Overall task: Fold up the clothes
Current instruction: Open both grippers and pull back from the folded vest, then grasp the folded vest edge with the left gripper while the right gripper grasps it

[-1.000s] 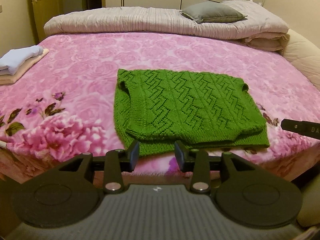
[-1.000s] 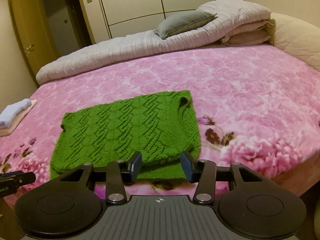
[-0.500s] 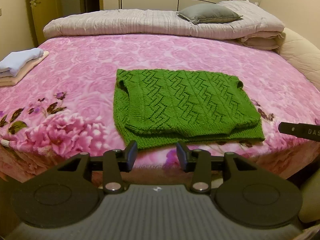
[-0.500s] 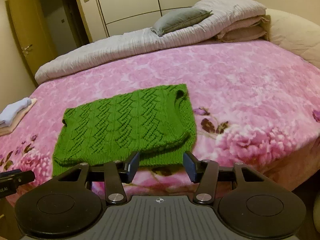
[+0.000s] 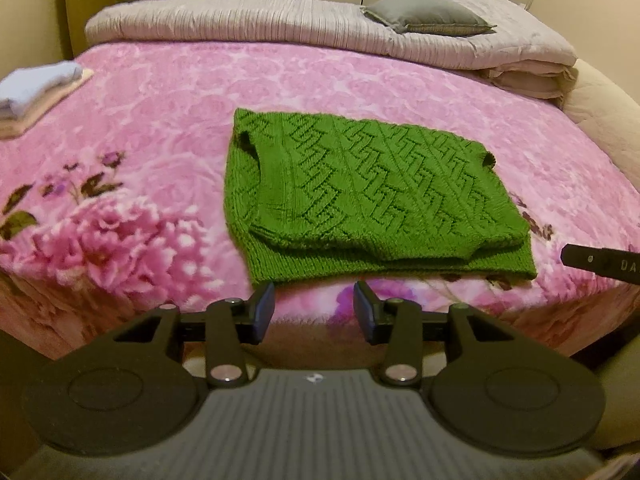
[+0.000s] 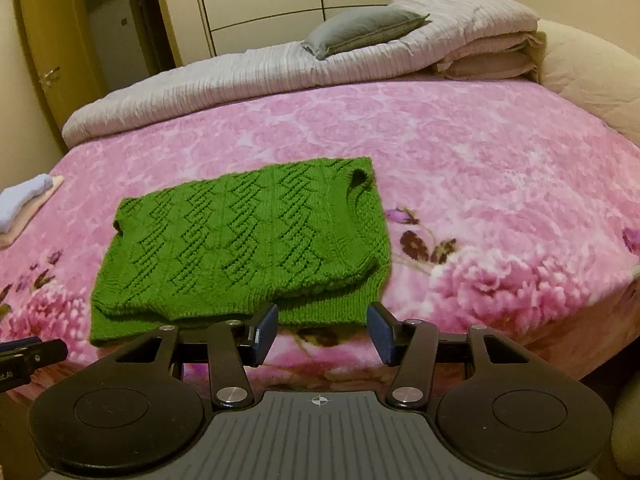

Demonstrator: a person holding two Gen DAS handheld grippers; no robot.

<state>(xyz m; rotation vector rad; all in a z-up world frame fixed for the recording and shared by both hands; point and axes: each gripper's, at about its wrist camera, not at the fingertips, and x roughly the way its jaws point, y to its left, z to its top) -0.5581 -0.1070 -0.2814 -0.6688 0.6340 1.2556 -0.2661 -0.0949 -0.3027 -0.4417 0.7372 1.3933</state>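
Green knit sweater (image 5: 360,192) lies doubled over, top layer short of the ribbed hem, near the front edge of the pink floral bedspread (image 5: 168,92). Judged soft, stretchy, light; pinch at hem corners. Left gripper (image 5: 315,306) and right gripper (image 6: 323,330) both gape, empty, short of the hem.

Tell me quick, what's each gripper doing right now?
Left gripper: open, holding nothing, short of the green knit sweater.
Right gripper: open, holding nothing.
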